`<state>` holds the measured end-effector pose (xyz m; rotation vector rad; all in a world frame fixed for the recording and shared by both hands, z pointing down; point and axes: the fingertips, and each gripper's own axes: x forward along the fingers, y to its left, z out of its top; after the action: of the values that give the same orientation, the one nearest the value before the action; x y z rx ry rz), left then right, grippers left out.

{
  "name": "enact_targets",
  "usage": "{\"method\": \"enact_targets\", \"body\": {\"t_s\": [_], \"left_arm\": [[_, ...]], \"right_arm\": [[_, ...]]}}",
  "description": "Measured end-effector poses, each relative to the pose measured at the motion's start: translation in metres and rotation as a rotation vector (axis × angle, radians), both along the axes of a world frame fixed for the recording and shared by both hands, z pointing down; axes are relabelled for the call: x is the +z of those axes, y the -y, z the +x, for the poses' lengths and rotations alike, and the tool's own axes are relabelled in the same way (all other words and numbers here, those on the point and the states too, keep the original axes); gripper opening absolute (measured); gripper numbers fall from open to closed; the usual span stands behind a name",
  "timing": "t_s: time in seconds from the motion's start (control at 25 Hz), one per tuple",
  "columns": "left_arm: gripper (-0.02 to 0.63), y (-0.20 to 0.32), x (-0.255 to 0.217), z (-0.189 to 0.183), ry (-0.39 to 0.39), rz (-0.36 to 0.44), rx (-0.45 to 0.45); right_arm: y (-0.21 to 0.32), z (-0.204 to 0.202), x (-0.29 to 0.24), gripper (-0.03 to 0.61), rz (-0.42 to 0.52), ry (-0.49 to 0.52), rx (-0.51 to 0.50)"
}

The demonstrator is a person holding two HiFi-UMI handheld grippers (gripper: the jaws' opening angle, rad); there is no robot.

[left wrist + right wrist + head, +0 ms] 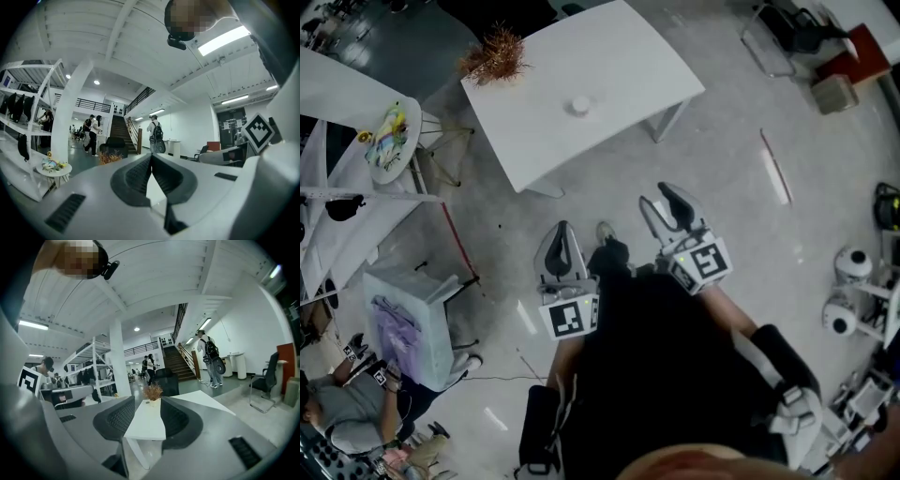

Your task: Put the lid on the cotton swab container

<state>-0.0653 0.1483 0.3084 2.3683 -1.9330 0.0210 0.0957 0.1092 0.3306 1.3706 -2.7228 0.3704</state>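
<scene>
- both tools are held low and close to the body, pointing forward. i'd say that's a carrying pose, with the work not yet begun.
- the left gripper (562, 234) has its jaws pressed together with nothing between them.
- the right gripper (664, 202) has its jaws spread apart and is empty too. only the white table (609, 56) shows through the gap.
- a small round white thing (579, 105) sits near the middle of that table, well away from both tools. it's likely the cotton swab container or its lid, but too small to tell which.
- a dried plant (494, 56) stands at the table's far left corner, apart from it.
- a round side table (411, 131) and a draped chair (412, 319) stand off to the left, and white machines (848, 281) to the right. none of them looks to block the way in.
</scene>
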Motion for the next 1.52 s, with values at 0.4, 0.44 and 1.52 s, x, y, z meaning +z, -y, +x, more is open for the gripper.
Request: {"method": "enact_targets", "body": {"t_s": [0.4,0.44,1.52], "left_arm": [[0.006,0.096,0.026,-0.039,-0.02,-0.04,0.058],[0.006,0.104,0.027,-0.04,-0.021,-0.039,0.063],[0.009,0.306,0.211,-0.02,0.06,-0.257,0.149]], "right_arm": [[0.092,-0.045,0.023,0.161,-0.029,-0.03,0.037],[0.1,-0.048,0.023,0.161,-0.029,-0.031,0.037],[0.309,-0.06,0.165,0.161,-0.303,-0.087,0.01]]}}
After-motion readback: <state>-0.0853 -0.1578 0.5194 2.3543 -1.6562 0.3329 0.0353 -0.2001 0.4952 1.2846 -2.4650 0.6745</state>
